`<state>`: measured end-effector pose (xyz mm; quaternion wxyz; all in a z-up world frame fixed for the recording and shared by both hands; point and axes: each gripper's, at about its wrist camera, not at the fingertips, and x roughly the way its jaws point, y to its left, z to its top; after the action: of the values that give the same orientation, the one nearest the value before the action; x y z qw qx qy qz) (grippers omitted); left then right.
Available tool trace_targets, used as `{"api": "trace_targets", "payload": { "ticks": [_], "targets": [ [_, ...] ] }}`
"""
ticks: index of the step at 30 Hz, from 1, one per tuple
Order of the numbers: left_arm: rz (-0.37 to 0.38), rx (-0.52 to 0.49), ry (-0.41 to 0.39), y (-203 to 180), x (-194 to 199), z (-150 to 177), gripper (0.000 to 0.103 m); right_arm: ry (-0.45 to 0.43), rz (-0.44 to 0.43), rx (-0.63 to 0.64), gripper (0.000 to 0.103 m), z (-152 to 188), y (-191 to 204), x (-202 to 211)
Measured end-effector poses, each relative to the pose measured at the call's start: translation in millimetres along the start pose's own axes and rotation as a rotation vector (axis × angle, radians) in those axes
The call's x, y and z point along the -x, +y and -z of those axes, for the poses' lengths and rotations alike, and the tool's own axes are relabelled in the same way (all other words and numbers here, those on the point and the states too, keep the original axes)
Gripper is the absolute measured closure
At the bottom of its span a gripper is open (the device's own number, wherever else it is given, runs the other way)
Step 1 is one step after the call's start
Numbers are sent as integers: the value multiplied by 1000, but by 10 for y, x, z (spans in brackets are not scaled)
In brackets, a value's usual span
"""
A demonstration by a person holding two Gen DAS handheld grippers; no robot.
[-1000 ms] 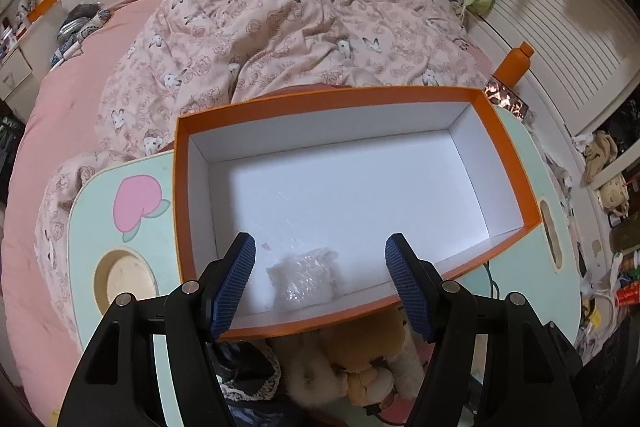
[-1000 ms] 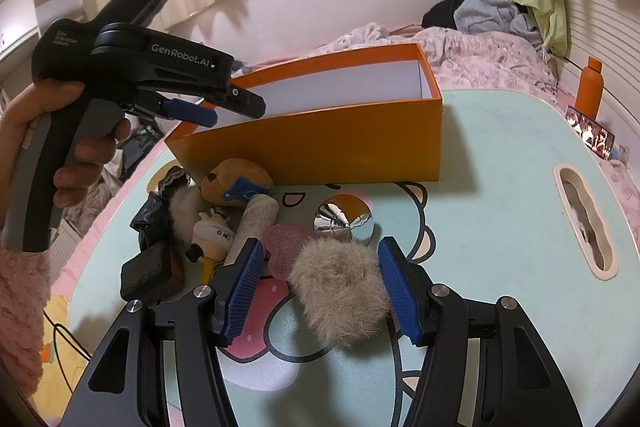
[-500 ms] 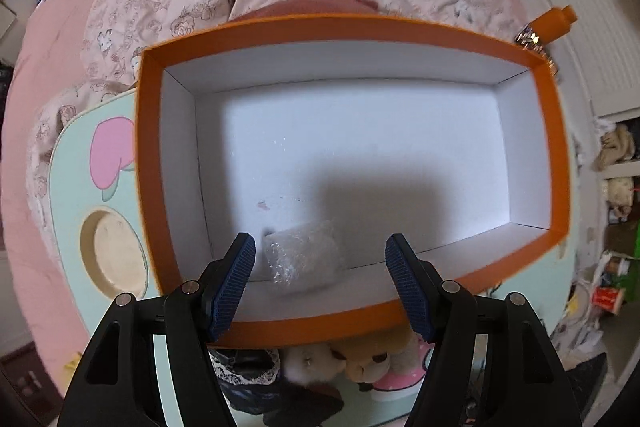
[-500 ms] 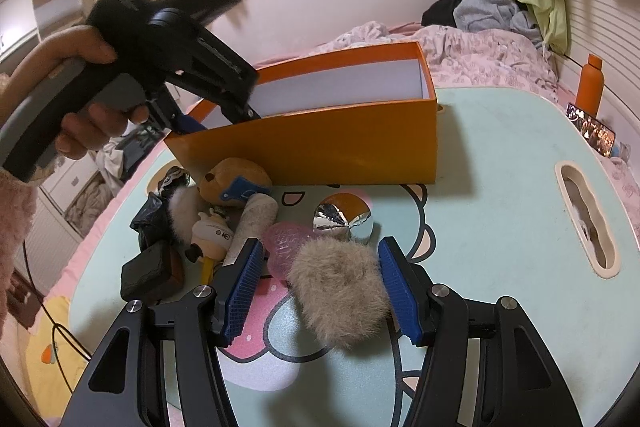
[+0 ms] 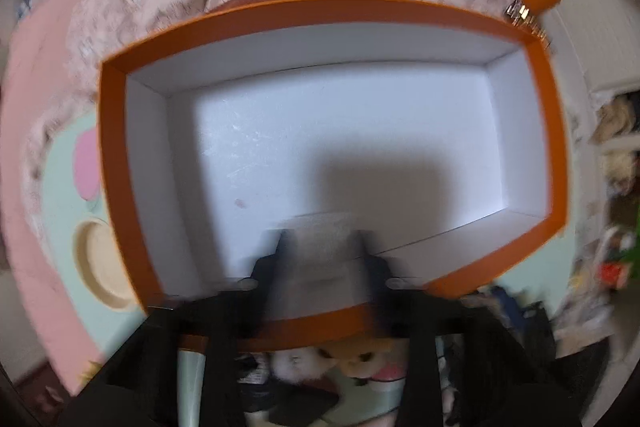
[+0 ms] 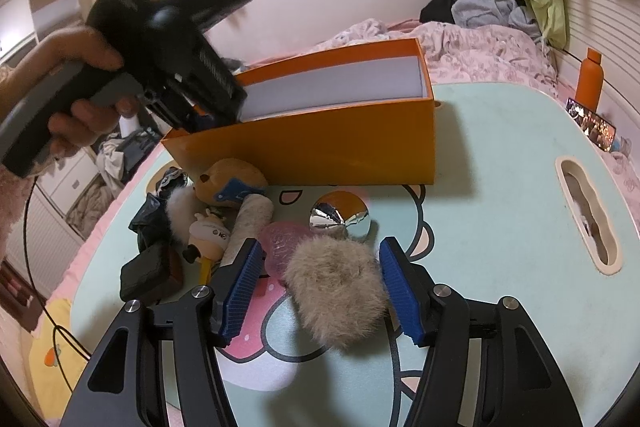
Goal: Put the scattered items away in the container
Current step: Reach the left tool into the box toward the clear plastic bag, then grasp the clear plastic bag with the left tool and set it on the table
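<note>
Right wrist view: a mint cartoon table (image 6: 500, 155) carries an orange box (image 6: 320, 143). The left gripper (image 6: 200, 115), jaws just closing (contents blurred, grip unclear), dips inside its left end. The right gripper (image 6: 320, 287), jaws open, straddles a fluffy beige pompom (image 6: 336, 291), untouched, box straight ahead.

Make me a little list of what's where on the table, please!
Box: orange, on the green table
Left gripper: over the box, jaws have just been closing; blur hides what's between
Right gripper: open around a fluffy ball
Outside the box: bear toy, shiny silver thing, black case
</note>
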<state>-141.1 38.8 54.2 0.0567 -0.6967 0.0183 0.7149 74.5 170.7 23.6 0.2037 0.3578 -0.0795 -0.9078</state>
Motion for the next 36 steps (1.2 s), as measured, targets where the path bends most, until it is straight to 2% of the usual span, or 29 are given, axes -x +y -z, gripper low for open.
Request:
{"api": "trace_targets", "payload": {
  "ticks": [8, 18, 21, 24, 26, 30, 36],
  "targets": [
    [49, -45, -56, 58, 67, 51, 76, 1, -2, -3, 42, -15, -1, 14],
    [179, -22, -211, 192, 737, 61, 76, 3, -2, -3, 42, -17, 2, 17],
    [224, -52, -234, 158, 871, 228, 76, 1, -2, -5, 42, -19, 9, 29],
    [282, -114, -249, 49, 911, 552, 76, 3, -1, -4, 42, -5, 25, 45],
    [309, -138, -262, 8, 839, 782, 76, 1, -1, -4, 42, -21, 12, 34],
    [374, -139, -233, -4, 499, 1132, 76, -4, 2, -4, 42, -22, 4, 43],
    [398, -173, -236, -87, 299, 1494, 76, -2, 5, -3, 42, -23, 11, 56]
  ]
}}
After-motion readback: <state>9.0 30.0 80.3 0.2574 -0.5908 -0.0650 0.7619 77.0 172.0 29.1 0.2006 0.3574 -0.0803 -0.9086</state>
